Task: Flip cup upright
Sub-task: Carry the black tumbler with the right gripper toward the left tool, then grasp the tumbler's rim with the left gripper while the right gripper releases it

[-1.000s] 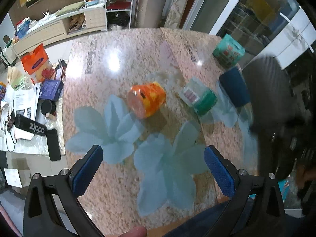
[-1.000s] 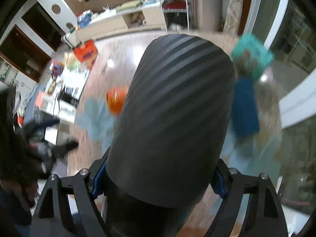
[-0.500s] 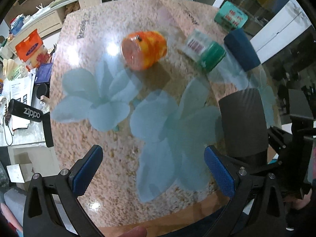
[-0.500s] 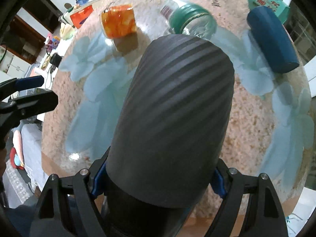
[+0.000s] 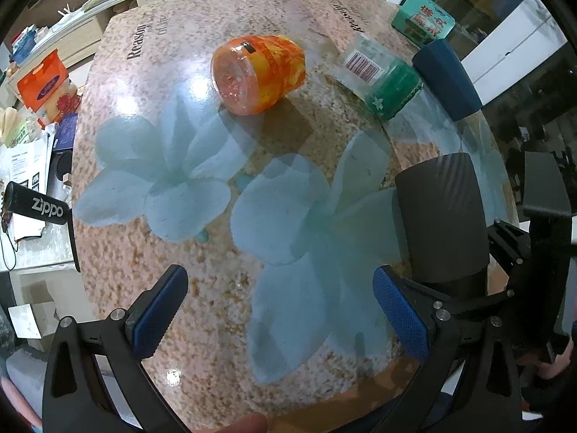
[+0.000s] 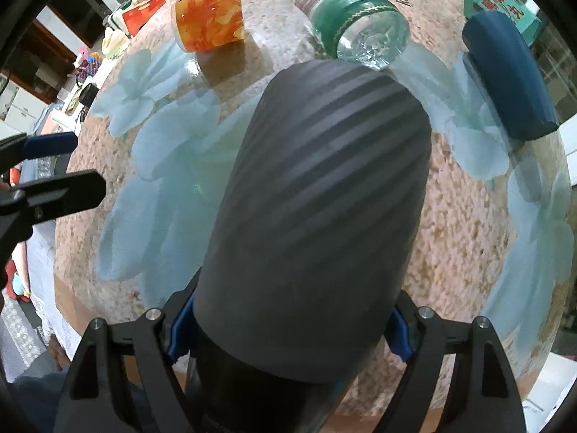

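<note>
My right gripper (image 6: pixel 288 319): jaws clamped on dark grey ribbed cup (image 6: pixel 317 209), above near edge of speckled stone table (image 5: pixel 223 21) printed "Reason". My left gripper (image 5: pixel 277 310): jaws wide, empty. Black tube (image 5: pixel 34 205) reads "ZIPPO".

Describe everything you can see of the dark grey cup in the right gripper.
The dark grey cup is a tall, matte cylinder with slanted ribs on its wall and a smoother, darker band at the gripped end. The right gripper is shut on that end, blue pads against both sides. Its closed end points away from the camera, over the flowered table. Whether it touches the table cannot be told.
</note>
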`<state>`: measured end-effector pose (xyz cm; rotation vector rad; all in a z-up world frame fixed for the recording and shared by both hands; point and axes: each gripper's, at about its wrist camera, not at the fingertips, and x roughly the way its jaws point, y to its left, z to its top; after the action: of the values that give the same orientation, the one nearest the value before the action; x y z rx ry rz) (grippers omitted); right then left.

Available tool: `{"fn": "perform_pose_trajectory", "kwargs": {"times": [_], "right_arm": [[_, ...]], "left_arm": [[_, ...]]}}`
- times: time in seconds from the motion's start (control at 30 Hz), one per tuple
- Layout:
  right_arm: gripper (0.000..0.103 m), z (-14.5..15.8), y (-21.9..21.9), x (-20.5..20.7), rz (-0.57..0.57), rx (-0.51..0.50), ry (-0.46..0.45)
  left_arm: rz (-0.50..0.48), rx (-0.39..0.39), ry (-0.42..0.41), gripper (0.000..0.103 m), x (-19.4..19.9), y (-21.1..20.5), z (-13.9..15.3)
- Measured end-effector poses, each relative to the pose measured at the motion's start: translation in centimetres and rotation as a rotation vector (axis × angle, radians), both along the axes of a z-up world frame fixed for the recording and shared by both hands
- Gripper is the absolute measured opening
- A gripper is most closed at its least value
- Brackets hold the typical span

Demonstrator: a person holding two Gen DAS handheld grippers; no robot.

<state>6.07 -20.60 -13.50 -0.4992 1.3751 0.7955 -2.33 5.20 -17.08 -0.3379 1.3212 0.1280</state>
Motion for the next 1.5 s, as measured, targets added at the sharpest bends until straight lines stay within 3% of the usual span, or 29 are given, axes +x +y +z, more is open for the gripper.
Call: {"fn": "perform_pose_trajectory", "kwargs": {"times": [0.33,0.37,0.43,0.53,0.73,0.87,1.03,1.23,1.33,1.5], "right_arm": [[0.083,0.3,0.8,2.3,-0.02,0.024,0.035],[0.085,0.0,1.0,1.9,-0.023,0.026,0.04],[0.1,-0.3,1.3,2.8,-0.034,0.033,0.048],[0.103,-0.5,1.0,3.1,-0.048,0.054,0.049],[0.103,1.7,-1.3,3.9,-0.053,0.079,0.038],[0.103,3.2,-3.3,4.2,-0.084,0.115,0.026],[0.103,6.7,-5.9,4.6,-0.134,0.155,0.002],[0.103,10.0,-8.3,3.8,-0.188,0.169,-0.06],[0.103,10.6,-7.7,2.9,-0.211,0.176,-0.075],[0.103,10.3,-7.5,3.2,-0.221,0.165,-0.076]], "left_arm": [[0.016,-0.011,0.021,0.103,0.3,-0.2,-0.8],[0.02,-0.013,0.02,0.103,0.2,-0.1,-0.7],[0.025,-0.013,0.018,0.103,0.0,0.0,-0.6],[0.025,-0.009,0.014,0.103,-0.5,0.2,-0.1],[0.066,-0.064,-0.004,0.103,-1.2,0.6,1.3],[0.068,-0.058,-0.034,0.103,-1.2,0.5,2.8],[0.054,-0.083,-0.056,0.103,-0.8,-0.1,4.5],[0.023,-0.168,-0.086,0.103,-0.1,-2.0,6.5],[0.024,-0.214,-0.096,0.103,0.6,-2.7,7.1],[0.031,-0.256,-0.043,0.103,2.7,-4.5,5.8]]}}
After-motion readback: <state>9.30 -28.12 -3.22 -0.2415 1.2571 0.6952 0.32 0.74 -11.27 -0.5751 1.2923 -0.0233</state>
